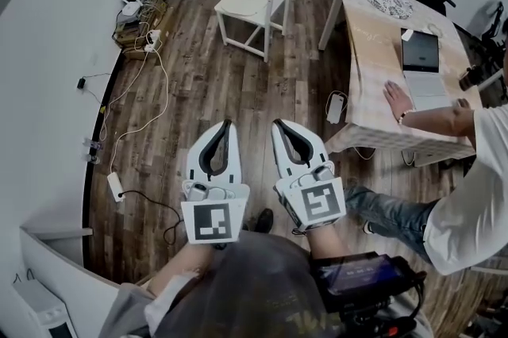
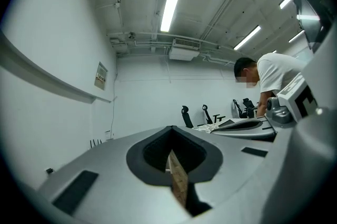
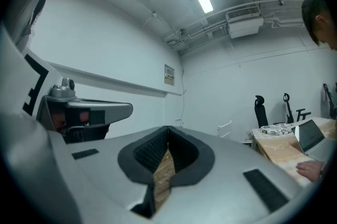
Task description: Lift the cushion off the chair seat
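A white wooden chair (image 1: 255, 5) stands on the plank floor at the far end of the room, with a pale cushion (image 1: 241, 1) lying flat on its seat. Both grippers are held level, side by side and well short of the chair. My left gripper (image 1: 227, 125) is shut with its tips touching and nothing between them, as the left gripper view (image 2: 172, 129) also shows. My right gripper (image 1: 279, 124) is shut and empty as well (image 3: 168, 128). In the right gripper view the chair (image 3: 225, 129) is small and far off, against the wall.
A table (image 1: 373, 51) with a checked cloth and a laptop (image 1: 421, 55) stands right of the chair. A person (image 1: 468, 170) leans on it with one hand. Cables and power strips (image 1: 135, 23) trail along the left wall. A dark screen device (image 1: 361, 277) sits below my right gripper.
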The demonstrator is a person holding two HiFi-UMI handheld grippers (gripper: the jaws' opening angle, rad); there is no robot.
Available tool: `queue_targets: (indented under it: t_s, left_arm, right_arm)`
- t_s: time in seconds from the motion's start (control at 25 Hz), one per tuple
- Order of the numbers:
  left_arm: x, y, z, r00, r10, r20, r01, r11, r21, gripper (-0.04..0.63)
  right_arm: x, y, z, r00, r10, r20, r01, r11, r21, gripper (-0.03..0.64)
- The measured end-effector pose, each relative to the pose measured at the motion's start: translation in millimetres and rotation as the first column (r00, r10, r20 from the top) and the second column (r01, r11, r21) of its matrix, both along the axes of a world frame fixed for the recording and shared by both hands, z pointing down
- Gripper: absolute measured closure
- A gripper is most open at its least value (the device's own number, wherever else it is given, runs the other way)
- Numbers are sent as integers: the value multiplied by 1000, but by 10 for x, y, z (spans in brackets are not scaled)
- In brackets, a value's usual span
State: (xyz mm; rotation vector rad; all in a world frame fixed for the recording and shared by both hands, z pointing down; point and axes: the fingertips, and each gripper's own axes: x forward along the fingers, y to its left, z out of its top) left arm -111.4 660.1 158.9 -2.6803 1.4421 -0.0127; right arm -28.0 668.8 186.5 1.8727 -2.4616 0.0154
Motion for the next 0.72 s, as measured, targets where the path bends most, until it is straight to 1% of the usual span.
queue_targets:
  t_s: [0.16, 0.4, 0.56, 0.72]
  left_arm:
    - [35, -36, 67, 1000, 1, 15, -1, 1000, -24, 589]
    - [44, -316, 146, 1000, -10, 7, 10, 999, -39, 589]
    - [59, -660, 178, 1000, 1, -6, -2, 999, -47, 589]
    - [-44, -1145, 133, 999, -23, -25, 22, 999, -35, 589]
  right_arm:
    - [6, -26, 86, 1000, -21, 19, 22, 1000, -13, 609]
    - [42, -273, 160, 1000, -15, 19, 15, 1000, -20, 609]
    - [49, -626, 234, 1000, -9, 25, 10, 999, -35, 609]
    - [-45, -1130, 209, 998, -47, 41, 48, 999, -21, 609]
